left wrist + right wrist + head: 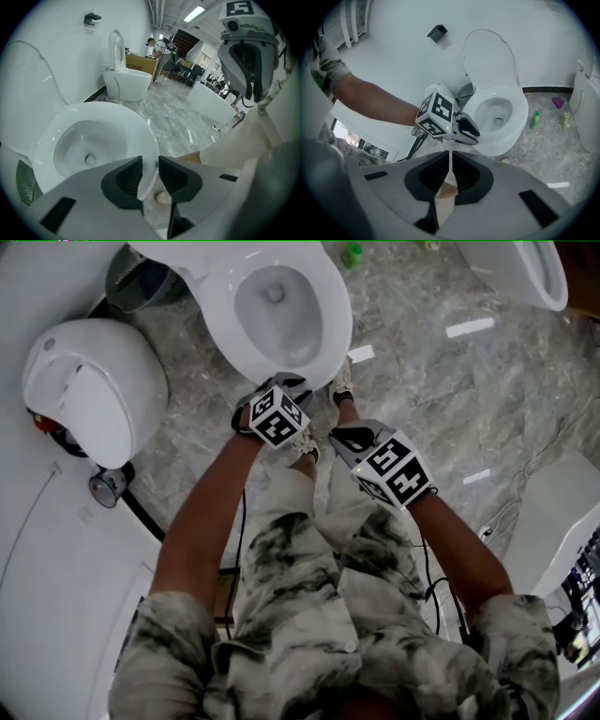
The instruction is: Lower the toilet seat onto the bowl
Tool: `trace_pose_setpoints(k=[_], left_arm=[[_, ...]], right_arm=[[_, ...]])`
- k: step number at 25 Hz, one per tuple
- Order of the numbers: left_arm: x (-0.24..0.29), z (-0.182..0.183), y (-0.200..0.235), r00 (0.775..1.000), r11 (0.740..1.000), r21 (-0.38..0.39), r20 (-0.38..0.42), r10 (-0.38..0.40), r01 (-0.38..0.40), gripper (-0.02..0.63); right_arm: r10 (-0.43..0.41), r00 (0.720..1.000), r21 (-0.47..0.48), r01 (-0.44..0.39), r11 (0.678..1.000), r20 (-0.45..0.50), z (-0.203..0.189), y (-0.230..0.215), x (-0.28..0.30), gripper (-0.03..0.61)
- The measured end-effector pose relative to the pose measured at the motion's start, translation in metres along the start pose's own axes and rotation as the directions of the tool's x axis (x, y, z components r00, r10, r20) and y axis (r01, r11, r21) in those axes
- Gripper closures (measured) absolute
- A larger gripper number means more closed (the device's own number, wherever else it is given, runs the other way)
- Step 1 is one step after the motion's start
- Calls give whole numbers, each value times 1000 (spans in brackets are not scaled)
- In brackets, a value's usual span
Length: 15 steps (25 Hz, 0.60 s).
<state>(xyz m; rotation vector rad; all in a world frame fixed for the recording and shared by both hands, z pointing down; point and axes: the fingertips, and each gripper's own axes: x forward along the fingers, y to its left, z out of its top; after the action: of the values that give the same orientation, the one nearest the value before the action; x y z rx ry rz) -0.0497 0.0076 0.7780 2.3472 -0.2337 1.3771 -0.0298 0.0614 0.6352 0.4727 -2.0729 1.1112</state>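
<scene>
The white toilet (330,329) stands at the top middle, its lid (490,56) upright against the wall. The seat (140,125) lies level over the bowl (501,140); whether it rests fully on the rim I cannot tell. My left gripper (292,382) is at the front of the toilet, and in the left gripper view (150,176) its pads are shut on the seat's thin front edge. My right gripper (343,438) hangs to the right, short of the toilet, over the person's legs. In the right gripper view (450,173) its jaws are shut with nothing in them.
A second white toilet with a closed lid (94,381) stands at the left, with a mesh bin (141,277) behind it. A green bottle (534,119) stands on the marble floor right of the bowl. The person's feet (342,390) are at the bowl's front. Cables (525,474) trail at the right.
</scene>
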Motion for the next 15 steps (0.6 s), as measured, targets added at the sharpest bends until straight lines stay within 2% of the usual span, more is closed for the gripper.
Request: trace_pose_setpoints(k=[15], left_arm=[[42,-22,11,998,997,-37,-15,-62,62,494]], right_arm=[[-8,999,22,9,1000,-33,10,-35,20,537]])
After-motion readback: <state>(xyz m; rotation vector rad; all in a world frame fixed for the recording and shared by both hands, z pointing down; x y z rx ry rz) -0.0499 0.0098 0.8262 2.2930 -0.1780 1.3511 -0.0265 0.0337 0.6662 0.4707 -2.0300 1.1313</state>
